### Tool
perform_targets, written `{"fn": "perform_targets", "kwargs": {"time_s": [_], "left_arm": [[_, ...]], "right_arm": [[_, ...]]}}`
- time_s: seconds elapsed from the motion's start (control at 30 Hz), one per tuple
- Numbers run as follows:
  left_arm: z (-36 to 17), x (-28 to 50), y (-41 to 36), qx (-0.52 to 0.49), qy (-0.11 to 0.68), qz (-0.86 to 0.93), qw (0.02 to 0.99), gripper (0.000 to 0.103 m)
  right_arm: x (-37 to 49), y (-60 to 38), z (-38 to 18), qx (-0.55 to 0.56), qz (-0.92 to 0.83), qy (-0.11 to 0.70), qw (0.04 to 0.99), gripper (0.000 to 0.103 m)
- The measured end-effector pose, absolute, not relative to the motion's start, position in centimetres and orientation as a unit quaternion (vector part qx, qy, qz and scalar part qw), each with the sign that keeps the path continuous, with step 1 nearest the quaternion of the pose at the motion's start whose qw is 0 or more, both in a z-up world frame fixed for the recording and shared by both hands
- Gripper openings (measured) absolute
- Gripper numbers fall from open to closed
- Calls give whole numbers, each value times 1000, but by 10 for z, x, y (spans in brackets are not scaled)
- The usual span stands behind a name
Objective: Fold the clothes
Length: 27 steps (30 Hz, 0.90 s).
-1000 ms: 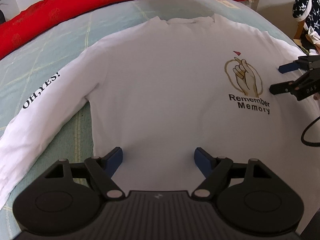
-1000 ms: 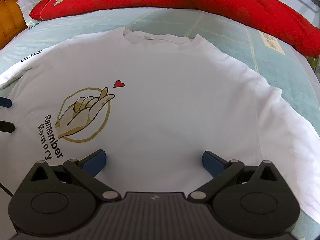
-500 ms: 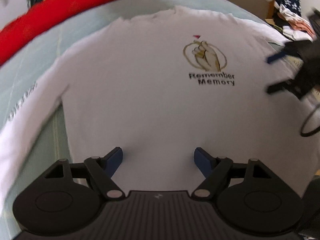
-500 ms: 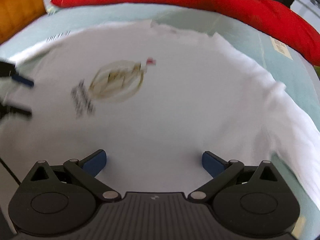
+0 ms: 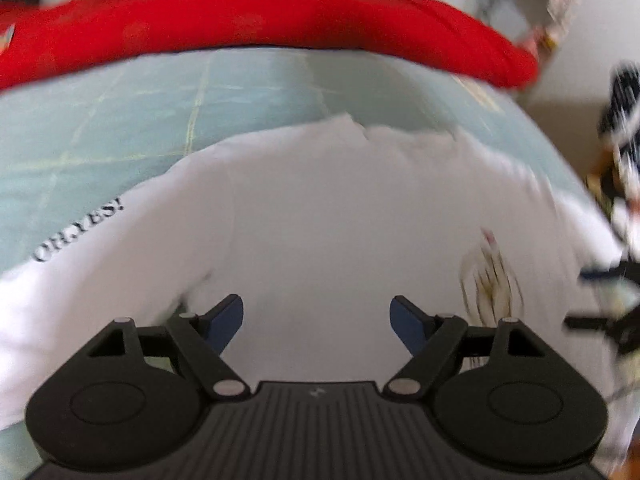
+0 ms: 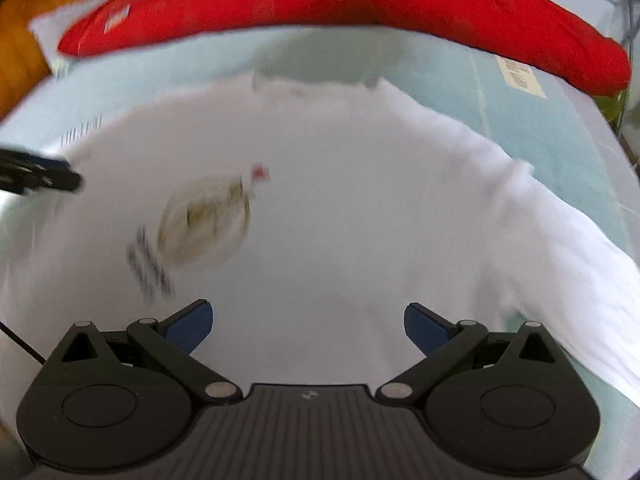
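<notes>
A white long-sleeved shirt (image 5: 328,216) (image 6: 344,200) lies flat, front up, on the pale green bed sheet (image 5: 224,96). Its chest print of a hand in a gold ring (image 6: 204,220) is blurred. One sleeve (image 5: 76,240) bears black lettering; the other sleeve (image 6: 568,240) runs off to the right. My left gripper (image 5: 318,320) hovers open above the shirt's lower body near the lettered sleeve. My right gripper (image 6: 308,324) is open over the lower body, right of the print. Each gripper shows at the edge of the other's view, the right gripper (image 5: 592,300) and the left gripper (image 6: 60,172). Both views are motion-blurred.
A long red bolster (image 5: 256,28) (image 6: 360,4) lies across the far side of the bed. A wooden headboard (image 6: 24,52) is at the far left. Dark patterned clothing (image 5: 616,120) sits off the bed's right side. A black cable (image 6: 20,344) trails at the left.
Both grippers have swung over the shirt, stayed open and held nothing. The left view has turned back left, so the lettered sleeve shows again and the print sits far right.
</notes>
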<state>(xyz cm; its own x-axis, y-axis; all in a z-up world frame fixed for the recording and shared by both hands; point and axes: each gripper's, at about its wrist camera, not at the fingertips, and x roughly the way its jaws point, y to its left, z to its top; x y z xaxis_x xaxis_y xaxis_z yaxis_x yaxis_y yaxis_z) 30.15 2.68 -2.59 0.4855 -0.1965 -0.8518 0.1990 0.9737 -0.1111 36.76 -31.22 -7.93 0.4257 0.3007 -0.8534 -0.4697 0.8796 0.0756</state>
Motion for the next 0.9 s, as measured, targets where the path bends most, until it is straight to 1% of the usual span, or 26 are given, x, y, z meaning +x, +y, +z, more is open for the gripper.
{"fn": "perform_targets", "kwargs": {"time_s": [0.07, 0.2, 0.4, 0.5, 0.67, 0.73, 0.83, 0.9], "left_arm": [[-27, 307, 31, -12, 494, -111, 862, 79], [-30, 319, 40, -38, 495, -105, 862, 80], [-34, 336, 53, -77, 495, -95, 860, 79], [-22, 361, 53, -104, 451, -106, 880, 80], [-34, 419, 53, -129, 418, -114, 892, 80], [-44, 440, 52, -144, 421, -117, 888, 80], [-66, 469, 48, -148, 451, -117, 873, 80], [-74, 482, 45, -137, 456, -114, 872, 80]], "right_arm": [[373, -312, -85, -84, 225, 489, 839, 103], [383, -311, -95, -79, 216, 497, 837, 103], [394, -310, -107, -69, 194, 509, 836, 103], [396, -308, -109, -64, 175, 513, 838, 103], [396, -305, -112, -59, 152, 514, 842, 103], [394, -305, -112, -57, 151, 511, 844, 103], [394, -306, -113, -56, 150, 507, 847, 103], [393, -305, -113, -56, 149, 504, 849, 103]]}}
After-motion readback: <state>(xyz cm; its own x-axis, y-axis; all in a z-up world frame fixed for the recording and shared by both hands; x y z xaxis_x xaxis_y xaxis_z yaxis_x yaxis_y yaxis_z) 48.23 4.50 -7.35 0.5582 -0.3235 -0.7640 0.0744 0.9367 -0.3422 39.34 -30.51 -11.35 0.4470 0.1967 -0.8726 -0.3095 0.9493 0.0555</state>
